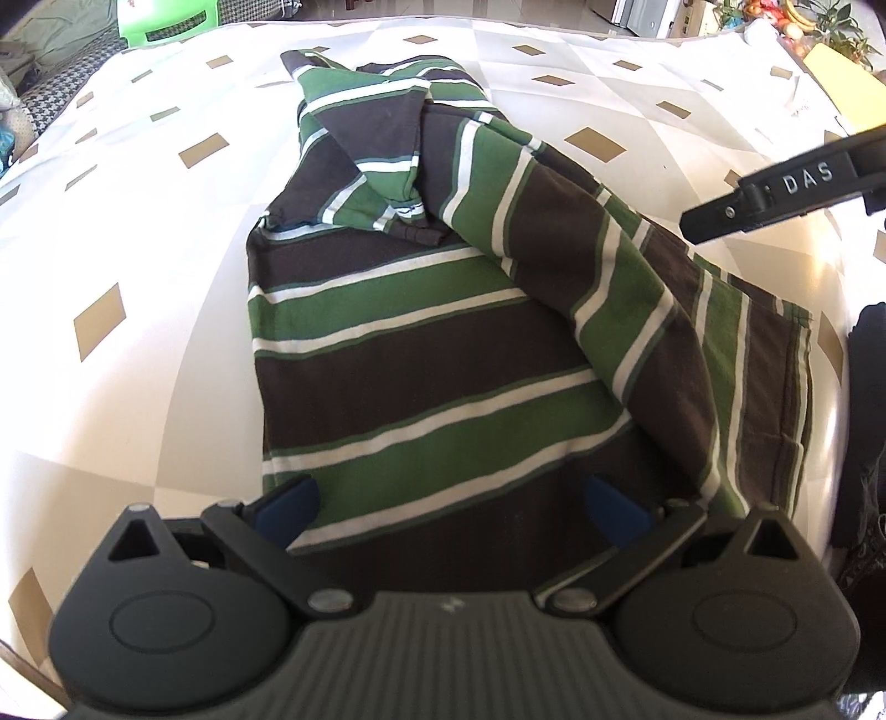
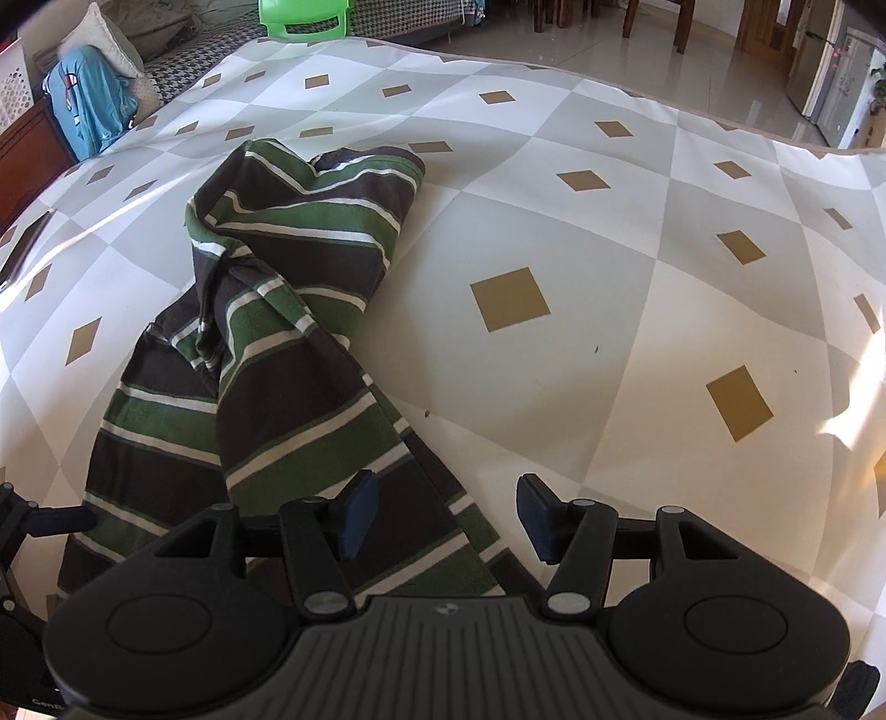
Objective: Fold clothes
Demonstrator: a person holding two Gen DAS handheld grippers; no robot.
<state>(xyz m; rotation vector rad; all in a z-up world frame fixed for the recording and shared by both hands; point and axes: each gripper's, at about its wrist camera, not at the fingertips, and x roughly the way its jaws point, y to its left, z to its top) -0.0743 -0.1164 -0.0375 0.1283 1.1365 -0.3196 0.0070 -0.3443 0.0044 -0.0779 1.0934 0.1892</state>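
A wide surface covered in a white and grey cloth (image 1: 138, 232) printed with tan diamonds fills both views, with a tiled floor, a green plastic stool (image 2: 302, 16) and a houndstooth sofa beyond its far edge. From the left wrist view, the striped shirt (image 1: 421, 354), brown and green with thin white bands, lies in the middle of the cloth, its right side flipped over itself in a loose diagonal flap and a sleeve bunched near the top. The left gripper (image 1: 451, 507) sits at the shirt's near hem with its blue pads spread wide apart, the hem between them but not visibly pinched. The right gripper's finger shows as a black bar to the right of the shirt. From the right wrist view, the shirt (image 2: 277, 343) runs away to the upper left, and the right gripper (image 2: 446, 518) hovers over its near right edge, jaws apart, one pad above the fabric and the other above bare cloth, nothing clamped. The fold looks half made and untidy; the step in hand seems to be reaching for a fresh hold on the hem. Next, each claw likely needs to close on a corner of the hem and draw the flap flat.
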